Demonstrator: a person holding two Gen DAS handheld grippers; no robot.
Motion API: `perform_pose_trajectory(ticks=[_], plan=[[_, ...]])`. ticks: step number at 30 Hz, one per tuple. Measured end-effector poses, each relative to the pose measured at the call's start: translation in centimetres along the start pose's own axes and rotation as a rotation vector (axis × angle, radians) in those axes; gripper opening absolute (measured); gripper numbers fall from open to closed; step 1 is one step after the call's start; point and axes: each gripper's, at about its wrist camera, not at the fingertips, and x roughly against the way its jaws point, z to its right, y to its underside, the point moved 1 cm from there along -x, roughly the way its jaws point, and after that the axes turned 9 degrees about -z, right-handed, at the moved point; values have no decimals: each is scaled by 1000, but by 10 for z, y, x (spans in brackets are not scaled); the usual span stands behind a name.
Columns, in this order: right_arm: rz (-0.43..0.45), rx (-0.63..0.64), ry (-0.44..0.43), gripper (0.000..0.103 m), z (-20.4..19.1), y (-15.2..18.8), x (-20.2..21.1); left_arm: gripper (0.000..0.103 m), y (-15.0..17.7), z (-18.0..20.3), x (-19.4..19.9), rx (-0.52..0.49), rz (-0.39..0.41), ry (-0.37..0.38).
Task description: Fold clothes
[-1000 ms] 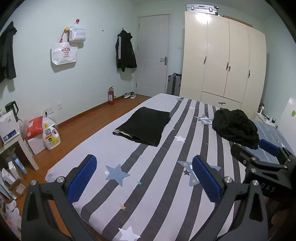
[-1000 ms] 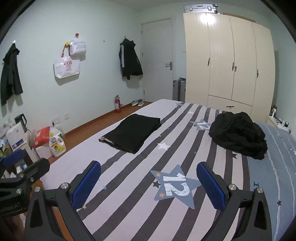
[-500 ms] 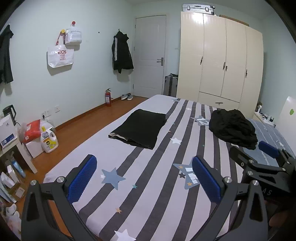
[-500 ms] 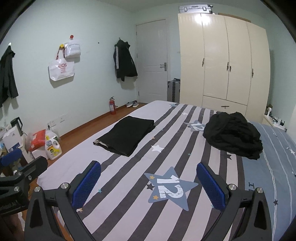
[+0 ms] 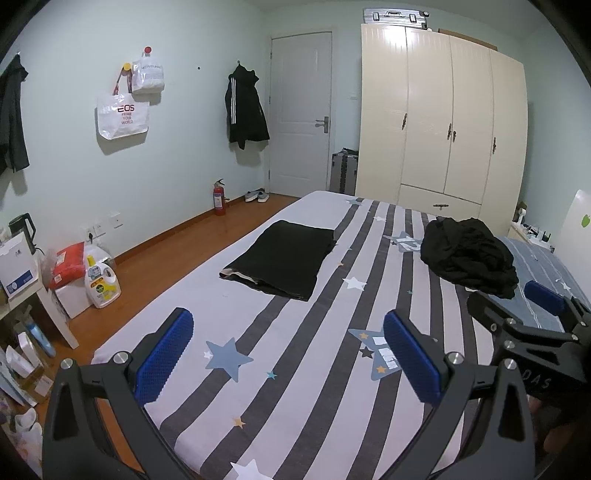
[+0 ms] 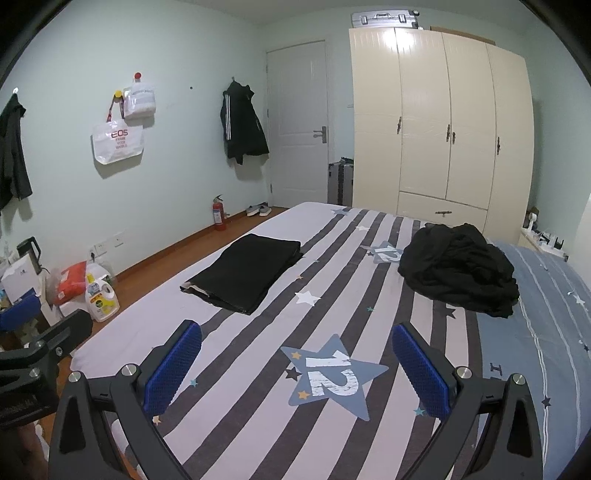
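Blue-padded fingers of the left gripper are spread wide with nothing between them, held above the near part of the bed. The right gripper is likewise wide open and empty, above a blue star printed with "12". Each gripper shows at the edge of the other's view, side by side and apart.

A folded black garment lies flat on the striped sheet, toward the bed's left edge and well ahead of both grippers. A crumpled black pile sits farther right, where the striped sheet meets a blue cover. Bare sheet alone lies between the grippers and both garments.

Around the bed: a cream wardrobe with a suitcase on top, a white door, a dark jacket hung on the wall, a white bag, a red extinguisher on the floor, shoes by the door, and a detergent bottle among clutter at left.
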Motion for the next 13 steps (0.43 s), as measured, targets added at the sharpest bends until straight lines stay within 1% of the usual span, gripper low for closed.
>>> perform_pose_trajectory(ticks=[13], plan=[[-4, 2, 1, 102, 0, 1, 0, 102, 0, 0, -3, -1, 5, -1]])
